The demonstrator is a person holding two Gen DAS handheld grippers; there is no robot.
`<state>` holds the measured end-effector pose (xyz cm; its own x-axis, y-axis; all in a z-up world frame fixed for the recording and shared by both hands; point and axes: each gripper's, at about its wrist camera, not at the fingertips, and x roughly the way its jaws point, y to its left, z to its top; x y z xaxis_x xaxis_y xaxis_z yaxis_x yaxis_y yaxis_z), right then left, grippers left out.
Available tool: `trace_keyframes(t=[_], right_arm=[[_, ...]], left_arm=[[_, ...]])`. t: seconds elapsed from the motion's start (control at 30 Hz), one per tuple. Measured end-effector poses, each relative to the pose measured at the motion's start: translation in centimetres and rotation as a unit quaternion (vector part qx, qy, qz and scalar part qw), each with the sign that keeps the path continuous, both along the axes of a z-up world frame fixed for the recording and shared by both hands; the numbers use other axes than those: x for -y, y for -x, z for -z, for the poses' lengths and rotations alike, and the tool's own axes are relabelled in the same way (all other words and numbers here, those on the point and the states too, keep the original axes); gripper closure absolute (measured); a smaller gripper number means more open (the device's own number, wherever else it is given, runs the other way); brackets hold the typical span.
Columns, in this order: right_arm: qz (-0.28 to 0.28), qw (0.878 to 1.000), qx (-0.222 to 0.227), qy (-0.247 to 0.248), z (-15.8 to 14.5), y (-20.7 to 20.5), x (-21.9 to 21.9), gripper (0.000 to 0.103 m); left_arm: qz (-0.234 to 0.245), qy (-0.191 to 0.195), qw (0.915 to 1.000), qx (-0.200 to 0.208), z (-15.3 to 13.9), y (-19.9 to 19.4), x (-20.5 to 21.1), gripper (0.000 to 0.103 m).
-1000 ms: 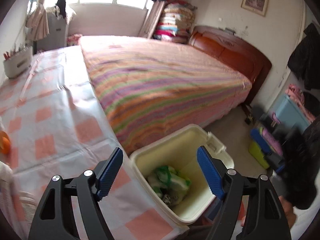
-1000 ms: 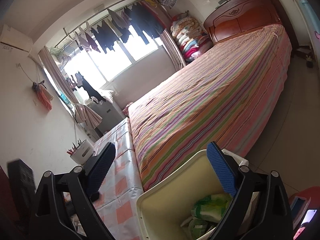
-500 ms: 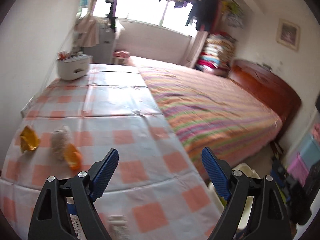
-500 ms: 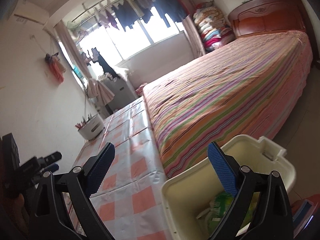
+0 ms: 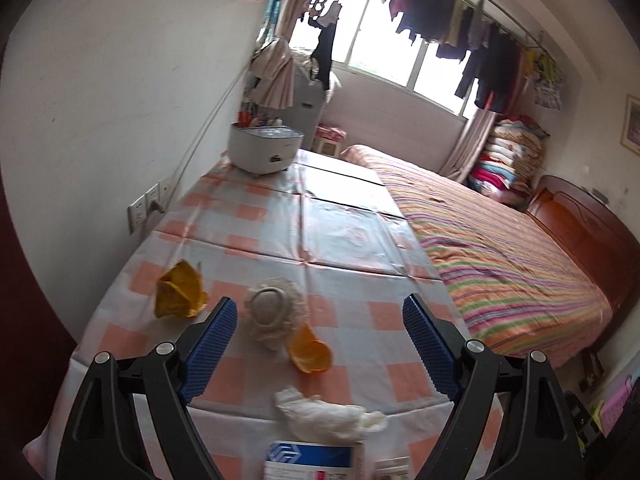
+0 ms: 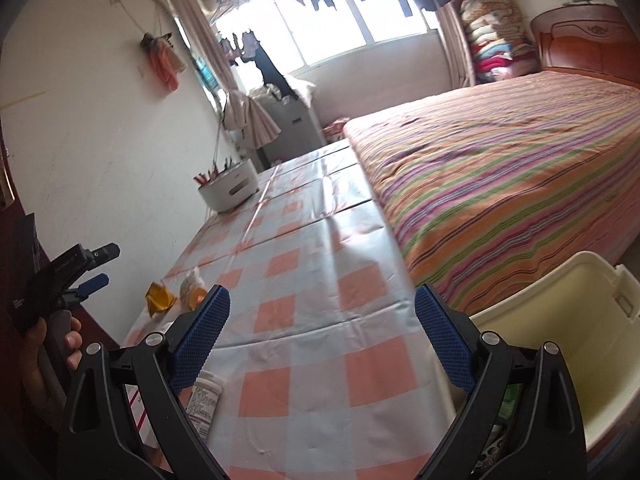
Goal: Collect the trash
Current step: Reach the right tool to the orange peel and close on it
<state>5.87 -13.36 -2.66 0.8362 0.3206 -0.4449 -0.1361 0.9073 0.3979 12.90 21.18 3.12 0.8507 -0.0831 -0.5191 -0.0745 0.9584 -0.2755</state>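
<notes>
Both grippers hang over the checked table (image 5: 344, 216) with their blue pads spread wide and nothing between them: the left gripper (image 5: 320, 340) at the table's near end, the right gripper (image 6: 322, 334) over its bed side. Nearest on the table, at its front edge, lies a crumpled white tissue (image 5: 328, 416), touching a blue and white box (image 5: 308, 458). Just beyond it on the table sit an orange peel cup (image 5: 310, 354), a pale round wad (image 5: 272, 316) and a yellow wrapper (image 5: 180, 290). The cream bin (image 6: 568, 344) stands off the table's right corner, beside the striped bed (image 6: 500, 184). A white cooker (image 5: 264, 148) sits at the table's far end.
</notes>
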Motion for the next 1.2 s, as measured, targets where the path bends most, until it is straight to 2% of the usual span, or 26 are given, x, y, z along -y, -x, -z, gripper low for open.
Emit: trace_keyframes(t=[0.1, 0.27, 0.4, 0.5, 0.6, 0.7, 0.8, 0.87, 1.07, 1.2], right_arm=[[-0.021, 1.0, -0.009, 0.001, 0.2, -0.6, -0.9, 0.011], [-0.087, 0.996, -0.015, 0.005, -0.3, -2.0, -4.3, 0.011], [-0.152, 0.987, -0.001, 0.049, -1.6, -3.3, -8.0, 0.011], [-0.209, 0.975, 0.003, 0.072, -2.0, -4.5, -11.2, 0.011], [-0.243, 0.966, -0.002, 0.087, -2.0, -5.9, -13.5, 0.011], [-0.281, 0.95, -0.007, 0.136, -2.2, -7.9, -16.4, 0.011], [-0.311, 0.937, -0.03, 0.157, -2.1, -9.5, -18.3, 0.011], [-0.333, 0.925, -0.064, 0.169, -1.8, -11.4, -19.9, 0.011], [-0.354, 0.905, -0.117, 0.205, -0.1, -14.5, -23.0, 0.012], [-0.351, 0.899, -0.134, 0.225, 0.8, -15.8, -23.9, 0.012]], left_arm=[[-0.021, 0.01, 0.9997, -0.01, 0.8, -0.2, -2.1, 0.021], [-0.048, 0.031, 0.998, -0.028, 1.8, -0.4, -5.0, 0.021], [-0.062, 0.042, 0.9961, -0.046, 2.6, -0.6, -6.9, 0.021], [-0.069, 0.046, 0.9951, -0.054, 3.0, -0.6, -8.0, 0.021], [-0.076, 0.051, 0.994, -0.06, 3.2, -0.9, -8.6, 0.021], [-0.079, 0.052, 0.9934, -0.065, 3.4, -1.3, -9.2, 0.021], [-0.082, 0.05, 0.9927, -0.073, 3.7, -1.9, -9.7, 0.021], [-0.086, 0.053, 0.992, -0.076, 3.9, -2.1, -10.0, 0.021], [-0.091, 0.049, 0.991, -0.085, 4.4, -2.7, -10.4, 0.021], [-0.096, 0.043, 0.9902, -0.092, 4.7, -3.1, -10.7, 0.021]])
